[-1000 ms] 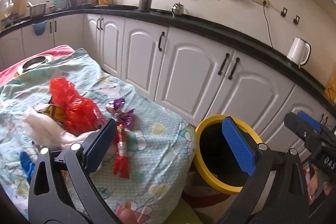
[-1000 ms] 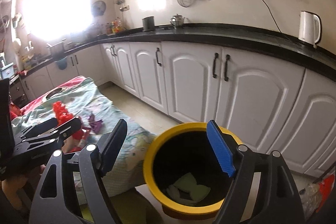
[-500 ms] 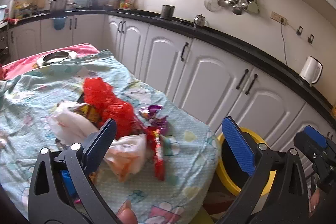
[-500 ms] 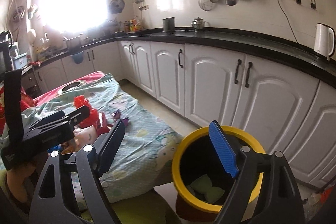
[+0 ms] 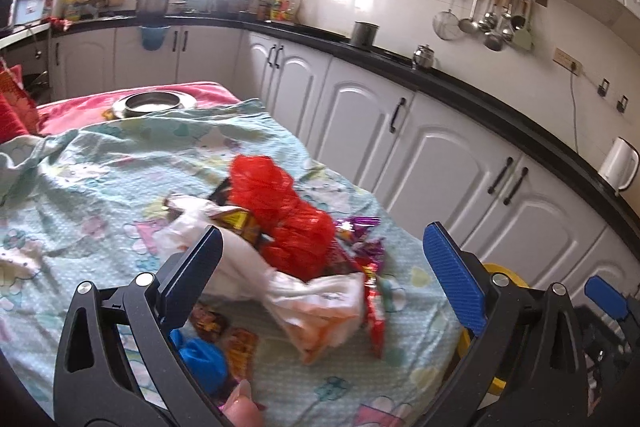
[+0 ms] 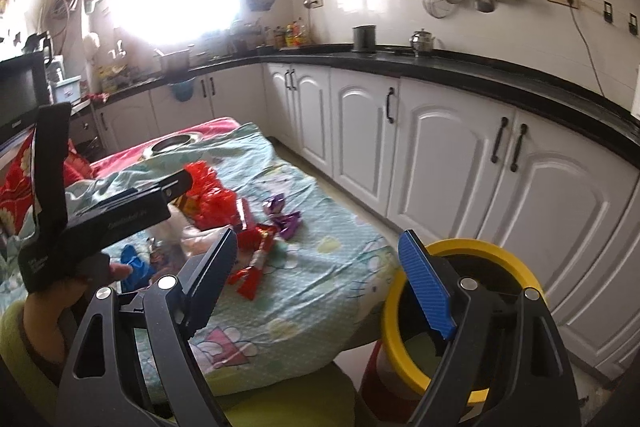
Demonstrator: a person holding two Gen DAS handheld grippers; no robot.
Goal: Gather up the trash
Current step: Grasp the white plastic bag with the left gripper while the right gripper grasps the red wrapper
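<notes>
Trash is being shown heaped on a table draped with a pale green patterned cloth [image 5: 100,187], seen between the wide-spread jaws of the left gripper [image 5: 320,267], with nothing being held between them. At the left of the heap, a blue crumpled wrapper [image 5: 200,353] is lying just behind the gripper's left finger [image 5: 192,275], with small brown printed packets [image 5: 224,331] beside it. A white plastic bag [image 5: 244,267] is lying in the middle, its orange-tinted end [image 5: 324,319] pointing toward the table's near edge. A red crumpled plastic bag [image 5: 280,211] is resting against the white one from behind. Further right, a red snack wrapper [image 5: 374,323] and purple foil wrappers [image 5: 364,235] are lying near the cloth's right edge. A metal bowl [image 5: 154,103] is sitting at the table's far end on a pink cloth [image 5: 80,111].

From the right wrist view, the right gripper [image 6: 316,279] is being held with its jaws also spread wide and empty. At the far left, a hand [image 6: 60,295] is seen gripping the other tool's handle. A yellow-rimmed bin [image 6: 472,255] is standing on the floor just beside the table's right corner, partly behind the blue right finger [image 6: 428,291]; pale green scraps [image 6: 424,351] are lying inside it. White cabinets [image 6: 440,155] under a black counter [image 6: 480,67] are running along the wall behind.
</notes>
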